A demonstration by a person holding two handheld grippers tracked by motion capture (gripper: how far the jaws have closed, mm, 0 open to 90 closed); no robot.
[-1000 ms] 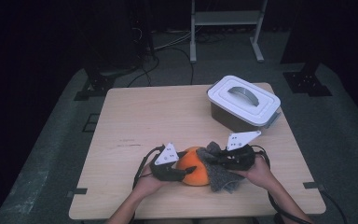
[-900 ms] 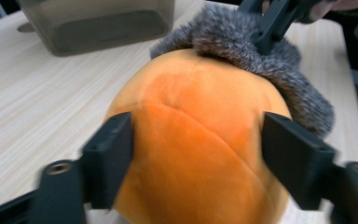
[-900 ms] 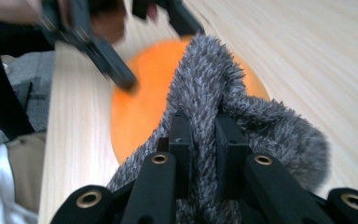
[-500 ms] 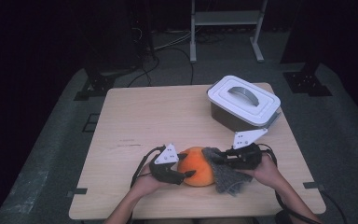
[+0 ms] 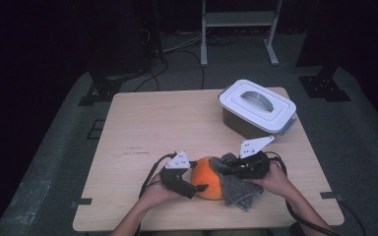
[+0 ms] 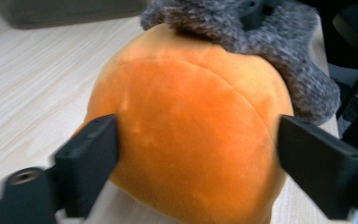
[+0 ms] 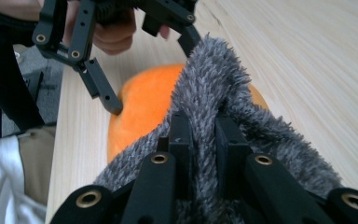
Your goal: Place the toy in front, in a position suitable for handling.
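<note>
An orange plush ball (image 5: 207, 176) lies near the table's front edge, and a grey fuzzy cloth (image 5: 236, 189) drapes over its right side. My left gripper (image 5: 200, 177) straddles the ball from the left, one jaw pressed on each side. In the left gripper view the ball (image 6: 191, 135) bulges between the jaws of the left gripper (image 6: 198, 149), with the cloth (image 6: 270, 42) behind it. My right gripper (image 5: 228, 169) is shut on the cloth. In the right gripper view the right gripper (image 7: 204, 126) pinches a fold of the cloth (image 7: 214, 79) above the ball (image 7: 144, 107).
A box with a white lid and a grey handle (image 5: 257, 105) stands at the back right of the wooden table (image 5: 152, 128). Beyond the far edge, a metal rack's legs (image 5: 204, 44) and cables rest on the dark floor.
The grey cloth has slid a little to the right, so more of the orange ball shows. The left gripper has stayed on the ball.
</note>
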